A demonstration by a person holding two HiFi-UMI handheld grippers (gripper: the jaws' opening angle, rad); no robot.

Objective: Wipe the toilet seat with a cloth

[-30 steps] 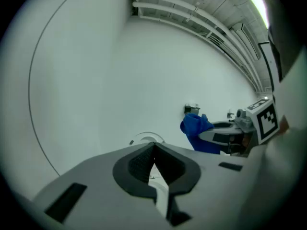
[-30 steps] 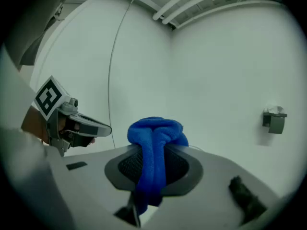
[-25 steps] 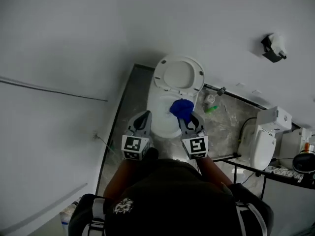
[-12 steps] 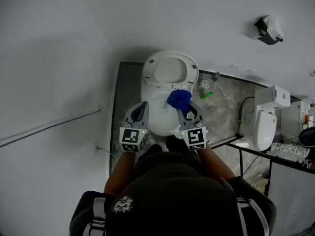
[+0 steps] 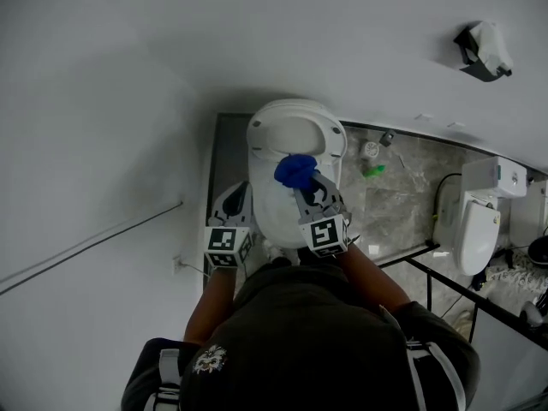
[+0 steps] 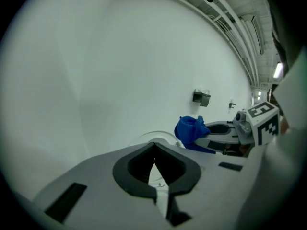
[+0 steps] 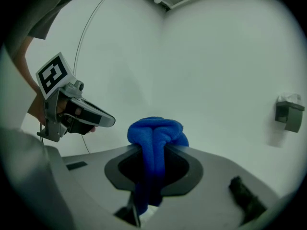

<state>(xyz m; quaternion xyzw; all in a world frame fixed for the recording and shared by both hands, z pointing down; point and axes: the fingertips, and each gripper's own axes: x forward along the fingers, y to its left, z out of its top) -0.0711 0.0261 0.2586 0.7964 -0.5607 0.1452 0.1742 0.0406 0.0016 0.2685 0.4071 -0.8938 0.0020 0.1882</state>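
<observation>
Toilet seat (image 5: 330,137): in the head view the blue cloth (image 5: 295,170), carried by the right gripper (image 5: 305,183), has come in from the toilet's right rim to hang over its middle. Wiping looks about to begin, though contact is hard to judge from above. Left gripper view: the left gripper (image 6: 153,150) is clenched on nothing. Right gripper view: its jaws are clamped on the bunched cloth.

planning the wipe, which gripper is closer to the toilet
Right. The right gripper, shut on the blue cloth, hangs over the toilet; the left gripper sits off its left side in the head view.
</observation>
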